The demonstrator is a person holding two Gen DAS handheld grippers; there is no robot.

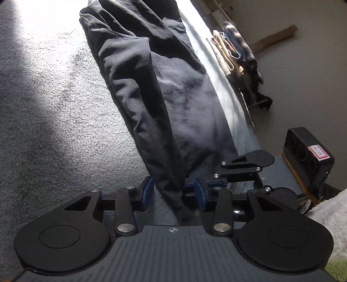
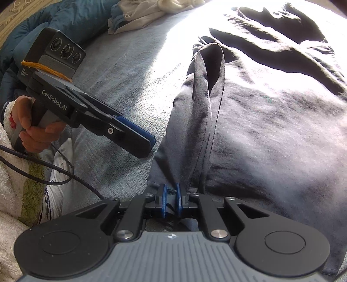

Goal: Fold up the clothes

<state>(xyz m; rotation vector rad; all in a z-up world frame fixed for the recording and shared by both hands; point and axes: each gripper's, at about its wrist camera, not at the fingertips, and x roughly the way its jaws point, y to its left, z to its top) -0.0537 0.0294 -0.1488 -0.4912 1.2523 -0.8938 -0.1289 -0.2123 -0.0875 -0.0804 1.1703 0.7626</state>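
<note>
A dark, creased garment [image 2: 271,121] is lying rumpled on a grey-blue blanket [image 1: 43,108], half sunlit. The right gripper [image 2: 171,198] is pinching its hem; the left gripper [image 1: 173,192] is hanging released around a fold, with folded clothes [image 1: 236,54] stacked near the wall.

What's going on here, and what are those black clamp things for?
A person is folding clothes on a grey blanket, holding a two-finger gripper in each hand. The right gripper is pinched shut on an edge of a dark garment that lies spread out. The left gripper, held in the person's hand, has its jaws apart with a strip of that garment between them, not yet gripped. More clothes are heaped behind.
</note>
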